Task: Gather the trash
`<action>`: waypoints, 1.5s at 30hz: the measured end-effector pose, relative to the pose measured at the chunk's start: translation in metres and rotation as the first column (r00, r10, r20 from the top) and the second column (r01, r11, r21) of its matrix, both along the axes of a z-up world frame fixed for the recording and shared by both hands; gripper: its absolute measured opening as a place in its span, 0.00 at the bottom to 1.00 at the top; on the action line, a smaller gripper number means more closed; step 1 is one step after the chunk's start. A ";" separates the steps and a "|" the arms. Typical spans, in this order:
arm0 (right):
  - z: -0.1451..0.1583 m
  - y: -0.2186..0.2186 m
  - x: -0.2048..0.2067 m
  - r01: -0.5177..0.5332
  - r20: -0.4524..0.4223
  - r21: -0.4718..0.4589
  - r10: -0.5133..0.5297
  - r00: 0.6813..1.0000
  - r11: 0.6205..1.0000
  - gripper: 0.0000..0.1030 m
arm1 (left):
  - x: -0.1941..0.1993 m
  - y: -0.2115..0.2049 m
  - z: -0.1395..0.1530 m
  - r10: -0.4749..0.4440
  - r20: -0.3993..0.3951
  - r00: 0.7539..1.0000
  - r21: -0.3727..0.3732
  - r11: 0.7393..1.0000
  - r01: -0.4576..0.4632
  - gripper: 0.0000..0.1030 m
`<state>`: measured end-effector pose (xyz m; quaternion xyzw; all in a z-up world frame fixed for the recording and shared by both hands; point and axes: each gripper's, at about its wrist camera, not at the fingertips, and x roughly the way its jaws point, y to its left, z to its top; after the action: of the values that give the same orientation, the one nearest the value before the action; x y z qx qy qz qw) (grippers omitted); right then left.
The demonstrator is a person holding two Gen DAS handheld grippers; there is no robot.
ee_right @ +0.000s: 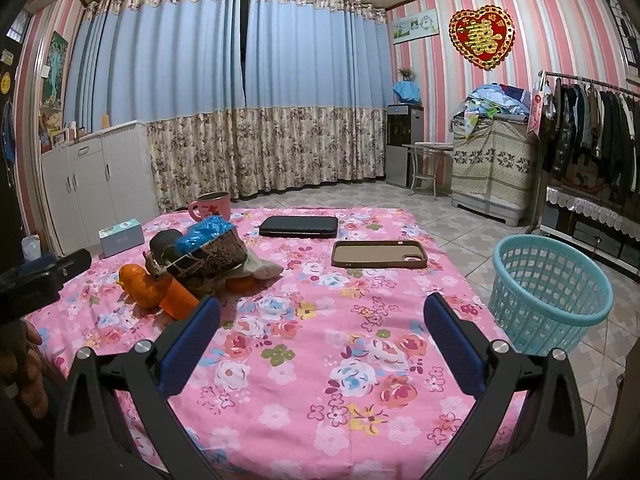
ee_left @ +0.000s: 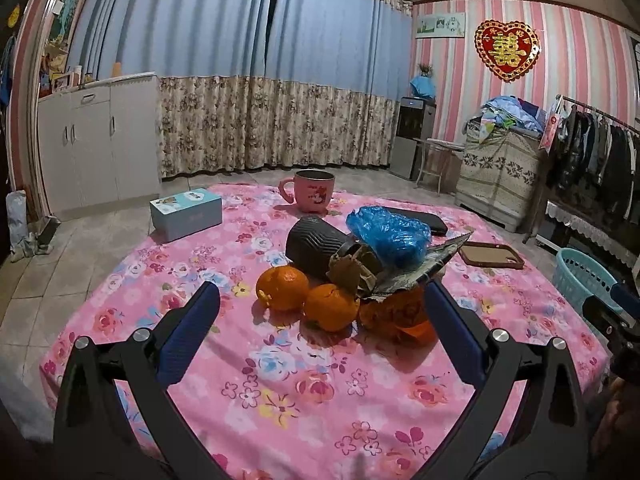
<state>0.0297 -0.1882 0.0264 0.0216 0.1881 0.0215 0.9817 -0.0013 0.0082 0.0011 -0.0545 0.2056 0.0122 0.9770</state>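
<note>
A heap of trash lies mid-table: a crumpled blue plastic bag (ee_left: 390, 236) (ee_right: 202, 232), brown paper scraps (ee_left: 352, 274), a torn printed wrapper (ee_left: 420, 268) (ee_right: 218, 258) and an orange plastic piece (ee_left: 404, 316) (ee_right: 180, 300). Two oranges (ee_left: 282, 288) (ee_left: 330, 306) sit in front of it. My left gripper (ee_left: 322, 294) is open just short of the heap, its right finger beside the orange piece. My right gripper (ee_right: 322, 306) hangs open over bare cloth, to the right of the heap. A turquoise basket (ee_right: 550, 292) (ee_left: 582, 278) stands on the floor at the table's right.
On the pink floral tablecloth (ee_right: 320, 380) are a pink mug (ee_left: 312, 192), a light-blue box (ee_left: 186, 214), a dark ribbed object (ee_left: 316, 244), a black case (ee_right: 298, 226) and a brown phone case (ee_right: 378, 254). A hand (ee_right: 26, 364) holds the other gripper at left.
</note>
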 end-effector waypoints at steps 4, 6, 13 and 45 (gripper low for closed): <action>0.000 -0.001 0.001 0.007 -0.001 0.011 -0.007 1.000 1.000 0.96 | 0.002 -0.001 -0.002 0.011 -0.008 1.000 0.006 1.000 -0.011 0.95; -0.001 0.000 0.001 0.008 0.002 0.012 -0.008 1.000 1.000 0.96 | 0.002 -0.003 -0.002 0.011 -0.009 1.000 0.008 1.000 -0.011 0.95; -0.001 0.003 0.001 0.003 0.004 0.012 -0.003 1.000 1.000 0.96 | 0.003 -0.015 -0.003 -0.004 0.001 1.000 0.056 0.998 0.004 0.95; 0.000 0.008 -0.001 -0.013 0.011 0.003 0.013 1.000 1.000 0.96 | 0.004 -0.020 -0.003 -0.005 0.001 1.000 0.055 0.998 0.005 0.95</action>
<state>0.0289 -0.1800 0.0266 0.0218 0.1828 0.0285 0.9825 0.0029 -0.0115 -0.0022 -0.0271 0.2049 0.0154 0.9783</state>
